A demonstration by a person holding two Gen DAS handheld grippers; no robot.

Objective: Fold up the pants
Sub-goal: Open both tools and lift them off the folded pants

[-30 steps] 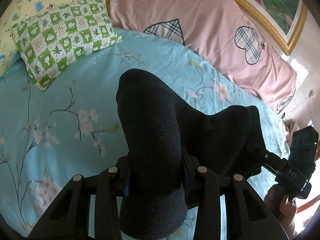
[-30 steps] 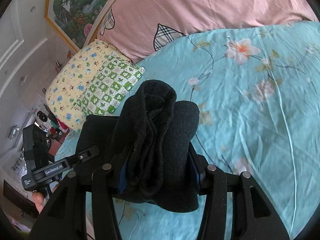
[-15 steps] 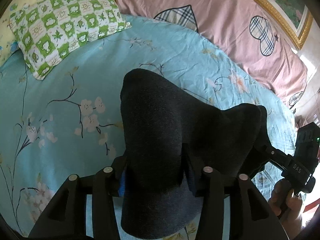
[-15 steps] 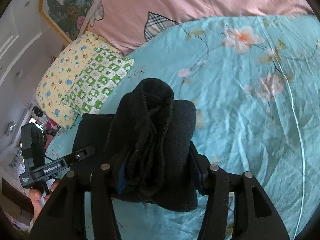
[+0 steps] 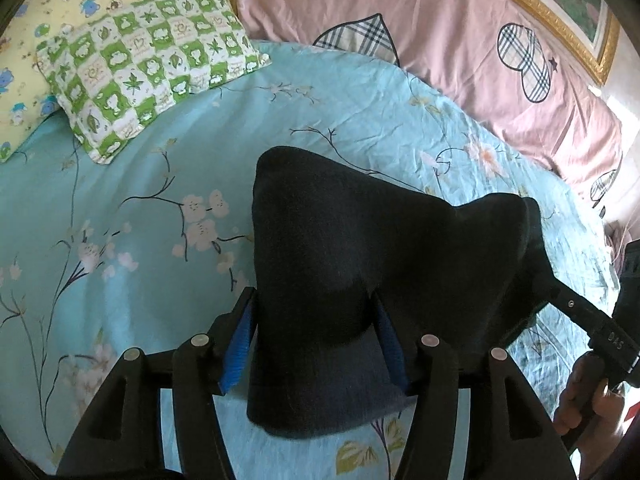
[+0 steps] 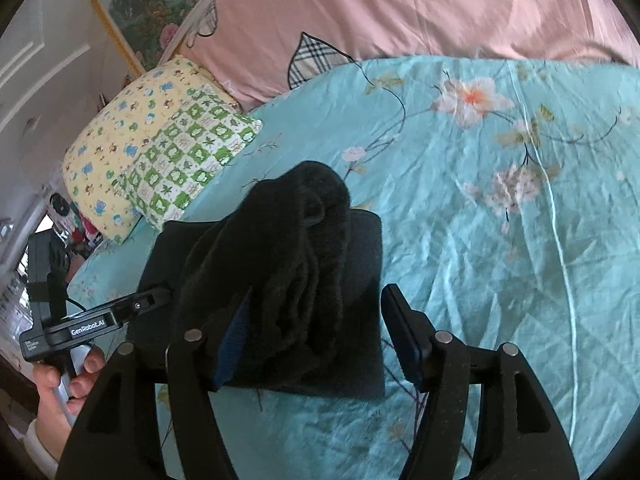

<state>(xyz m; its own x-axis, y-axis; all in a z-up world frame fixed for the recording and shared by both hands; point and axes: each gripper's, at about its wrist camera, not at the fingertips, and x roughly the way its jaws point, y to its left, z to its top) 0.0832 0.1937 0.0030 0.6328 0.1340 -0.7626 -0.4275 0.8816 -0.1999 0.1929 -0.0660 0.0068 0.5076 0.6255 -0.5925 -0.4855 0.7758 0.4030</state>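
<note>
The dark pants (image 5: 360,264) are a folded bundle held low over the turquoise floral bed sheet (image 5: 120,240). My left gripper (image 5: 316,344) is shut on one end of the pants; the cloth bulges up between its blue pads. In the right wrist view the pants (image 6: 288,264) lie as a bunched, thick fold on the sheet (image 6: 500,240). My right gripper (image 6: 320,336) has its jaws apart around the cloth, the right pad clear of it. Each gripper shows at the edge of the other's view.
A green checked pillow (image 5: 152,76) and a yellow pillow (image 5: 24,64) lie at the far left of the bed. A pink quilt with plaid hearts (image 5: 460,40) runs along the back. A framed picture (image 6: 148,12) hangs behind it.
The pants came down toward the sheet and spread wider. My right gripper's jaws opened and let go of the cloth; the left stays clamped.
</note>
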